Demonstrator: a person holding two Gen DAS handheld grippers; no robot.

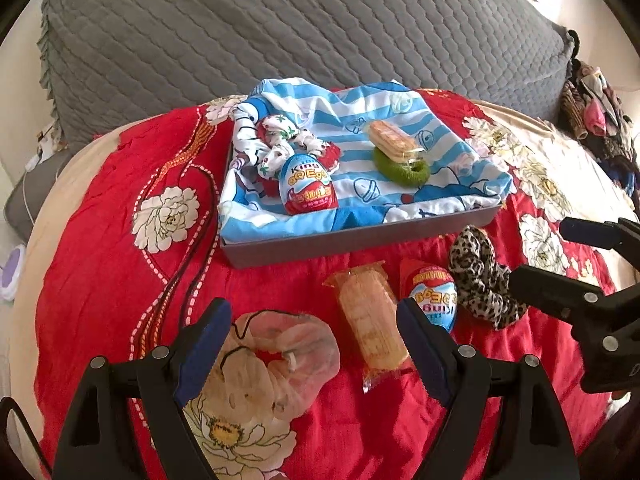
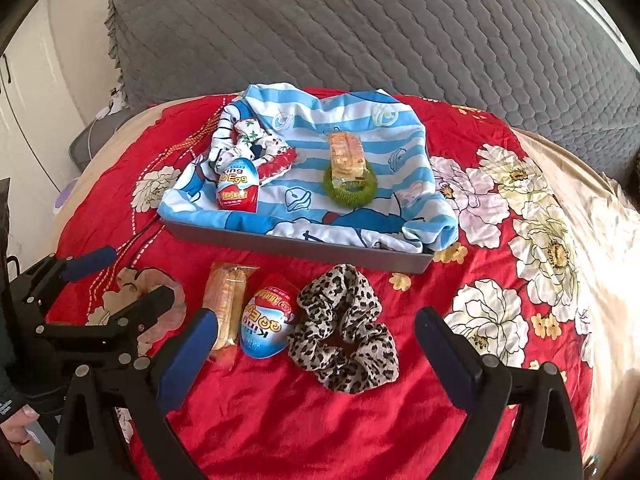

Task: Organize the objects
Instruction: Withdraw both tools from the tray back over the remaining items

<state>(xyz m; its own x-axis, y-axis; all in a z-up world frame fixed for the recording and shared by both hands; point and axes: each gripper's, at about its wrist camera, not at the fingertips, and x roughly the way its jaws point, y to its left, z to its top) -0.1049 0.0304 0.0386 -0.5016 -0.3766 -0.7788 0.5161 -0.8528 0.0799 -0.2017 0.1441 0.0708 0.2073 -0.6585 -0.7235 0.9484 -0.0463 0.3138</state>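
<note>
A grey tray (image 1: 320, 246) (image 2: 304, 246) lined with a blue striped cloth holds a King Egg (image 1: 308, 190) (image 2: 238, 186), a patterned scrunchie (image 1: 280, 140) (image 2: 256, 144), and a biscuit pack (image 1: 394, 140) (image 2: 346, 154) on a green scrunchie (image 1: 400, 170) (image 2: 352, 190). On the red bedspread in front lie a pink scrunchie (image 1: 296, 356) (image 2: 168, 304), a biscuit pack (image 1: 368, 316) (image 2: 226, 304), a second King Egg (image 1: 434, 296) (image 2: 264, 326) and a leopard scrunchie (image 1: 484, 276) (image 2: 344, 328). My left gripper (image 1: 314, 344) is open above the pink scrunchie and biscuit pack. My right gripper (image 2: 316, 344) is open around the egg and leopard scrunchie.
A grey quilted cushion (image 1: 280, 32) (image 2: 360, 28) rises behind the tray. A pile of clothes (image 1: 596, 120) lies at the far right. The bedspread's cream border (image 2: 592, 220) runs along the right edge.
</note>
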